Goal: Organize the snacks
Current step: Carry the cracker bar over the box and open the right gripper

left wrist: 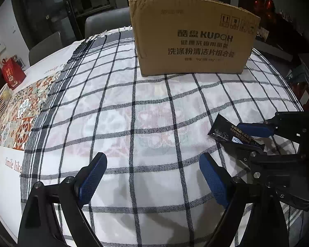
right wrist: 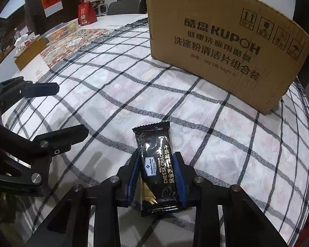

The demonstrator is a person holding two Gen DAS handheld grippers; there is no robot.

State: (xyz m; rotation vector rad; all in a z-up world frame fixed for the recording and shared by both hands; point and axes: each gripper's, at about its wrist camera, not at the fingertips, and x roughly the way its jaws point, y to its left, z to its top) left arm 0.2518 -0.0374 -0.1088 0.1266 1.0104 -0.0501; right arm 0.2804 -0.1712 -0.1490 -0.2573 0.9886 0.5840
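Note:
A black cheese cracker packet [right wrist: 152,140] lies on the checked tablecloth [right wrist: 195,144] in front of a tall cardboard box [right wrist: 222,47]. My right gripper [right wrist: 156,153] is shut on the packet, with a blue pad against each long side. In the left wrist view the same packet [left wrist: 222,127] shows at the right, held by the right gripper [left wrist: 237,135]. My left gripper [left wrist: 152,177] hovers over bare cloth to the left of it, jaws wide open with nothing between them. It also appears at the left edge of the right wrist view [right wrist: 57,111]. The box [left wrist: 193,37] stands at the far side.
A patterned mat [left wrist: 26,107] lies left of the checked cloth. Beyond it are a white basket [right wrist: 63,29], a red gift bag [right wrist: 86,13] and a brown tissue box [right wrist: 28,49]. Grey chairs [left wrist: 105,22] stand behind the table. The table edge curves away at right.

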